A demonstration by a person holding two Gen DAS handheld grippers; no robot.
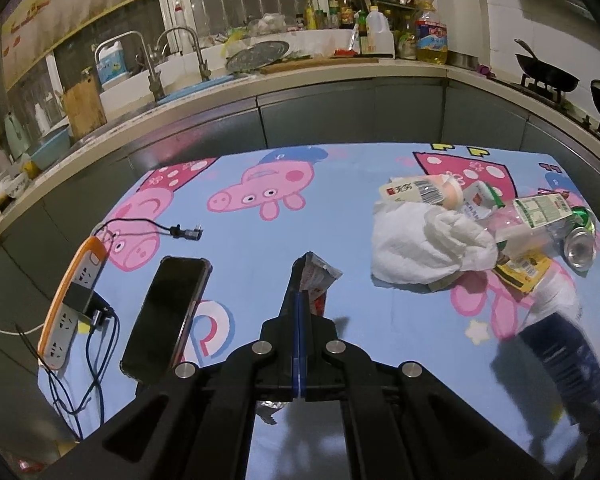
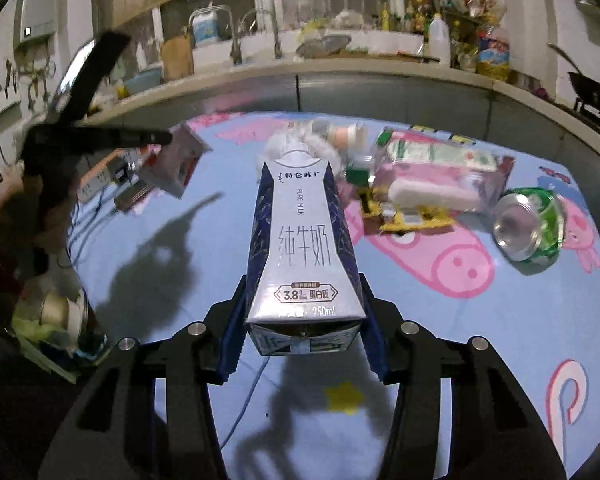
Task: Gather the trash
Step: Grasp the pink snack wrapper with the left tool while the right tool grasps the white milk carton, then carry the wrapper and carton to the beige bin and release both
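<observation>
While your left gripper (image 1: 306, 280) has its fingers pressed together, they pinch a crumpled red-and-silver foil wrapper (image 1: 317, 280), which sticks out past the tips and off to their right, clear of the blue cartoon-pig tablecloth (image 1: 260, 240).

Left of those fingers, near to far:
- orange-edged white power strip (image 1: 70, 304) with a black plug and blue cable, furthest left
- black smartphone (image 1: 168, 312) face up, between strip and fingers
- loose black cable end (image 1: 186, 233) ahead of the phone

Right of those fingers, well apart: the trash pile. Crumpled white paper towel (image 1: 424, 244) is nearest, clear plastic bottle with a green label (image 1: 540, 216) behind it, crushed green aluminium can (image 1: 580, 240) at the far right.

Your right gripper (image 2: 305, 300) holds a white-and-navy 250 ml milk carton (image 2: 304, 248) lengthwise, its base toward the camera and its top pointing away. Both blue pads (image 2: 232, 340) press on the carton's navy sides; it is off the cloth.

From that view, your left gripper sits up left of the carton with the wrapper at its tip. Ahead and right of the carton's top: a flat yellow pack (image 2: 404, 216), the bottle lying on it, then the green can at the far right, on its side, open end toward you.
</observation>
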